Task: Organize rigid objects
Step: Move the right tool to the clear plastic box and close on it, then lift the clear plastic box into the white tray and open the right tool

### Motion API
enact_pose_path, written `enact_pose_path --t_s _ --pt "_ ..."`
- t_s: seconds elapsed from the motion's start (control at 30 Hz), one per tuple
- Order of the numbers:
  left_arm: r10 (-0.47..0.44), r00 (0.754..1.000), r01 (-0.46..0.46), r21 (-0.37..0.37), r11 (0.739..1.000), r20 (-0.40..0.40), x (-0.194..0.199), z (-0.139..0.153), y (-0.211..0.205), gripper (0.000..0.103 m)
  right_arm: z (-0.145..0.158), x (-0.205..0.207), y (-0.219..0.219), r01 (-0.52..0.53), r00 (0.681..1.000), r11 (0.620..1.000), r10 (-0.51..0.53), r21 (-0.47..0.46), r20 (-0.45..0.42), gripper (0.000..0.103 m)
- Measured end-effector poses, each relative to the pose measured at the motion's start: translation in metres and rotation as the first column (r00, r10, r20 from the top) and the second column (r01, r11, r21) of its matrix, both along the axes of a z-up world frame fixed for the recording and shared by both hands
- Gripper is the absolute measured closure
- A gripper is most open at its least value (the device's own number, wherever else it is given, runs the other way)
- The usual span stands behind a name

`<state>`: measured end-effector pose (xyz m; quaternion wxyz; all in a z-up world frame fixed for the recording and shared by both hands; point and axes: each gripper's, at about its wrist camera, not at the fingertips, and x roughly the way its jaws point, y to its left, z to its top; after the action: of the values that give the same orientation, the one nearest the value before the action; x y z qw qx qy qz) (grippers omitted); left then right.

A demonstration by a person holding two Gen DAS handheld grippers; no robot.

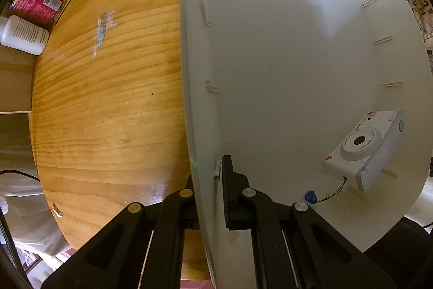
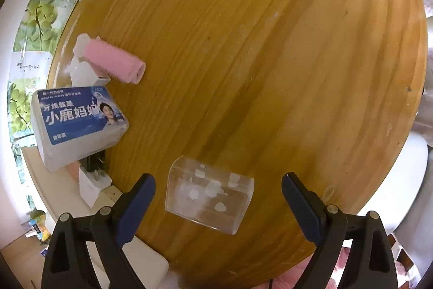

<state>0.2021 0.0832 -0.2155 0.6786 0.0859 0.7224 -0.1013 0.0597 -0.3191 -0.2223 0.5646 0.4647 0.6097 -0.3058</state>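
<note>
On table, by size:
Table: wooden, carries all items.
White bin: wall clamped between left tongs; white camera inside.
Clear block: directly ahead of right tongs, between the wide-open, empty jaws; long axis crosswise. Right hand nearer.

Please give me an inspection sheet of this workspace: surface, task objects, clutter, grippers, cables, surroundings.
Surface: wooden table, scuffed.
Task objects: white bin holding toy camera; clear box, floss box, pink roller on table.
Clutter: white bottle, red package at table edge.
Grippers: left gripper shut on bin wall; right gripper open around clear box.
Cables: camera strap only.
Surroundings: grape-print paper.
</note>
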Motion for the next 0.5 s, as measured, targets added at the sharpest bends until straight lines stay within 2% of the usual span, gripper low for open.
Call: enact_pose_path --t_s 0.3,0.33,0.5 --pt "0.001 1.0 -0.001 0.003 1.0 0.002 -0.004 0.004 -0.001 0.097 -0.01 0.011 0.003 -0.037 0.999 0.999 0.037 0.012 0.009 0.028" --pt "0.003 1.0 -0.003 0.002 1.0 0.002 -0.004 0.004 -0.001 0.097 -0.01 0.011 0.003 -0.041 0.999 0.999 0.041 0.012 0.017 0.033" --pt "0.002 1.0 -0.002 0.003 1.0 0.001 -0.002 0.002 0.002 0.097 -0.006 0.014 0.009 -0.052 0.998 0.999 0.052 0.002 0.034 0.033"
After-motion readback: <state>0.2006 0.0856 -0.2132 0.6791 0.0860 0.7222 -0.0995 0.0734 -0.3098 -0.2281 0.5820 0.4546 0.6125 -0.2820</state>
